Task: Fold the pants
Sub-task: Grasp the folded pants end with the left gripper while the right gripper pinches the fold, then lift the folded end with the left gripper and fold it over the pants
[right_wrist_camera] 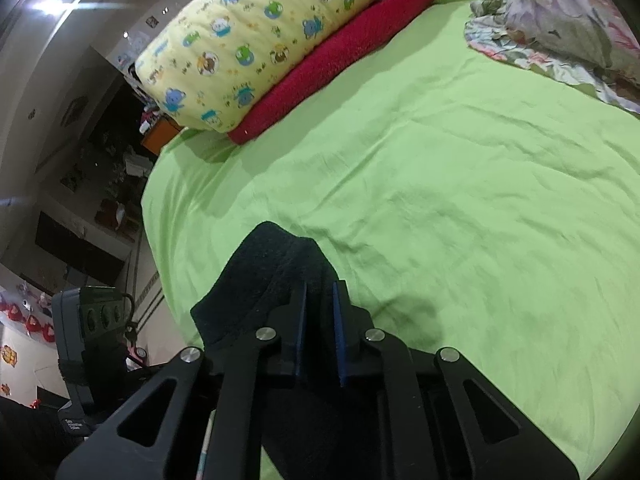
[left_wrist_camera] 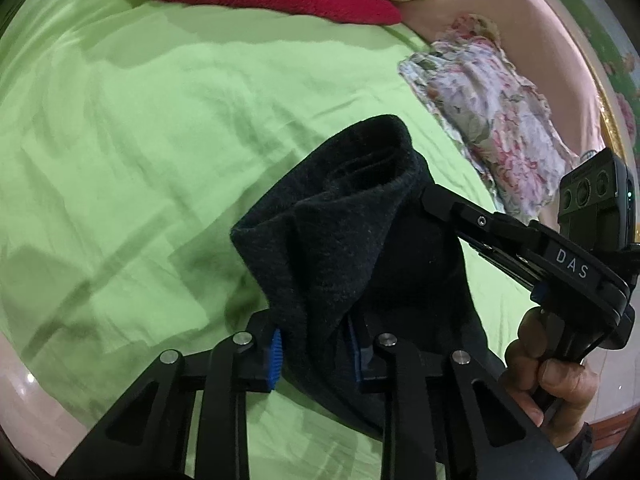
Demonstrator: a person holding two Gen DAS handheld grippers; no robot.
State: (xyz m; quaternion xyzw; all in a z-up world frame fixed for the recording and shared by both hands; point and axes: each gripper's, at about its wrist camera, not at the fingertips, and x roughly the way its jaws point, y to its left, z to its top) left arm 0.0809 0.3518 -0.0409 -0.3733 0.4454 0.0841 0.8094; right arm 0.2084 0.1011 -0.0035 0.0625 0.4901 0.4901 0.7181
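Note:
The dark navy pants (left_wrist_camera: 344, 240) hang bunched between both grippers above the green bed sheet (left_wrist_camera: 140, 160). My left gripper (left_wrist_camera: 316, 352) is shut on a fold of the pants, the cloth pinched between its blue pads. My right gripper (left_wrist_camera: 430, 196) comes in from the right in the left wrist view and grips the pants' upper right edge. In the right wrist view my right gripper (right_wrist_camera: 320, 320) is shut on the pants (right_wrist_camera: 264, 276), which bulge up to the left of its fingers over the green sheet (right_wrist_camera: 440, 200).
A red towel (right_wrist_camera: 336, 60) under a yellow patterned pillow (right_wrist_camera: 260, 36) lies at the far side of the bed. A floral cloth (left_wrist_camera: 492, 120) lies at the right. The bed's left edge (right_wrist_camera: 156, 232) drops to a cluttered room.

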